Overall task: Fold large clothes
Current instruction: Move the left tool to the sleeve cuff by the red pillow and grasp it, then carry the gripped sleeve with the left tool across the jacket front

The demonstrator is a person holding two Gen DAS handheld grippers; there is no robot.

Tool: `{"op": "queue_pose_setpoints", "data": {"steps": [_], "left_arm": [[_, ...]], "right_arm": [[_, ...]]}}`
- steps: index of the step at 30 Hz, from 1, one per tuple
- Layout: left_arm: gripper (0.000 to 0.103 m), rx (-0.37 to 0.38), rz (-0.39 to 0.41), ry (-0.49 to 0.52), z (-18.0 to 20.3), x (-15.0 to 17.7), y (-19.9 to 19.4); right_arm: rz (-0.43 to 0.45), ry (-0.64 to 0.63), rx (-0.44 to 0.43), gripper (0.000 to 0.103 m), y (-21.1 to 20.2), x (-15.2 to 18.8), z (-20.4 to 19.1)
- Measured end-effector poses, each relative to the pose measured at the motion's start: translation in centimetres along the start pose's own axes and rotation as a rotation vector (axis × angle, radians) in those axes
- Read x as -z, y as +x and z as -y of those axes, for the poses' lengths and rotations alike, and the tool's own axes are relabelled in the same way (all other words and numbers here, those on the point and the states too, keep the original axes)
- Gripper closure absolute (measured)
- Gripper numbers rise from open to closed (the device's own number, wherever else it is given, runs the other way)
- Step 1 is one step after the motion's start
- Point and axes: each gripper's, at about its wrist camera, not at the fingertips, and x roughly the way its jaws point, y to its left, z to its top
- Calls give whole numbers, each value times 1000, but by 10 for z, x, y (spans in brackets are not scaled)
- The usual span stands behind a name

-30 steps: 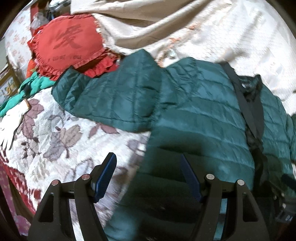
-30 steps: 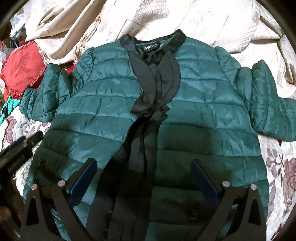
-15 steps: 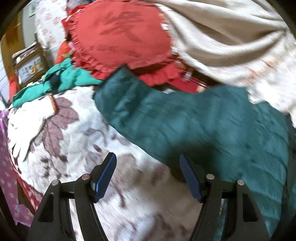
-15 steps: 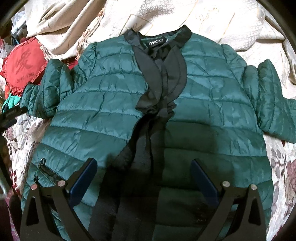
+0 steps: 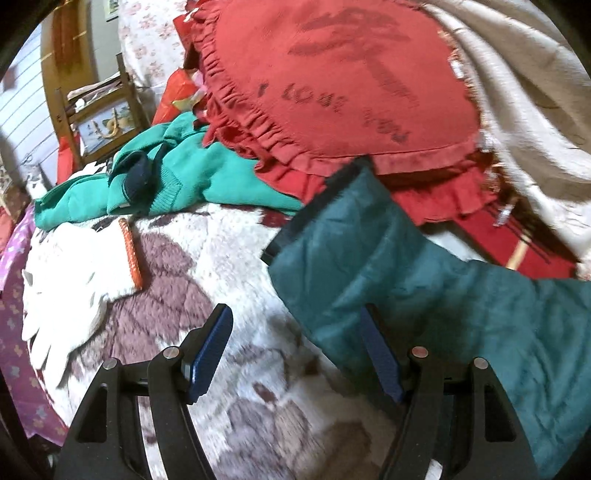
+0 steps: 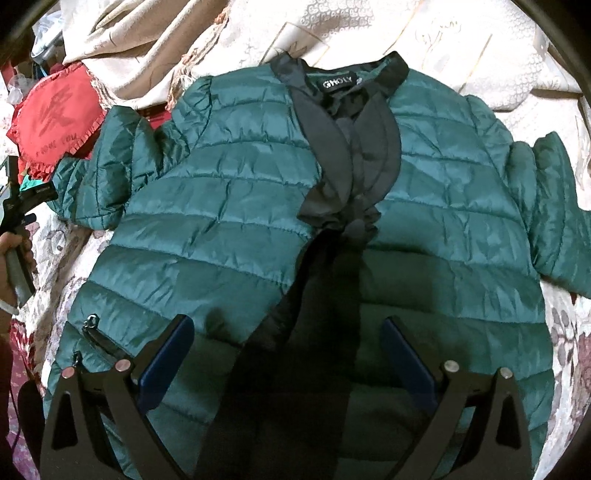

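A dark green quilted jacket (image 6: 229,229) with black collar and front trim lies spread out, front up, on the bed. My right gripper (image 6: 286,363) hovers open over its lower front, nothing between the pads. The jacket's left sleeve (image 5: 388,266) reaches toward a red cushion, ending in a dark cuff (image 5: 314,210). My left gripper (image 5: 295,354) is open just before that sleeve end, its right pad (image 5: 380,360) over the sleeve's edge and its left pad above the blanket. The left gripper (image 6: 22,206) also shows at the left edge of the right wrist view, held by a hand (image 6: 9,258).
A red frilled cushion (image 5: 351,81) lies beyond the cuff, with a bright green sweater (image 5: 207,177) to its left. White gloves (image 5: 74,280) rest on the leaf-patterned blanket (image 5: 221,258). A cream bedspread (image 6: 424,33) lies bunched behind the jacket. A wooden chair (image 5: 99,110) stands beyond the bed.
My left gripper has swept left from the jacket's body along the sleeve to the cuff, still open. The right gripper has stayed over the jacket's front.
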Motion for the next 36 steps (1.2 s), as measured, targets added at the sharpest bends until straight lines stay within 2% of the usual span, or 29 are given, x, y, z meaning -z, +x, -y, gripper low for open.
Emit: {"op": "queue_pose_setpoints", "data": {"steps": [7, 10, 11, 12, 13, 15, 19, 23, 31, 36], "left_arm": [[49, -40, -23, 8, 3, -11, 32], [59, -62, -17, 28, 9, -15, 42], [68, -61, -5, 36, 11, -16, 42], [83, -48, 3, 39, 12, -17, 43], [88, -19, 4, 37, 14, -19, 44], [103, 26, -7, 24, 12, -21, 45], [103, 116, -27, -15, 4, -19, 33], [103, 181, 7, -16, 0, -12, -5], [103, 315, 65, 38, 10, 9, -89], [103, 422, 80, 89, 35, 23, -139]], "right_arm": [[14, -6, 21, 1, 7, -6, 1], [13, 1, 39, 1, 9, -10, 6], [11, 7, 42, 1, 9, -12, 8], [9, 16, 43, 1, 10, -12, 10], [9, 23, 44, 1, 10, -12, 12], [5, 28, 43, 1, 10, -13, 14], [4, 26, 37, 1, 6, -12, 14], [16, 15, 48, 1, 0, -10, 15], [23, 50, 43, 1, -10, -5, 26], [32, 64, 57, 1, -20, -3, 36]]}}
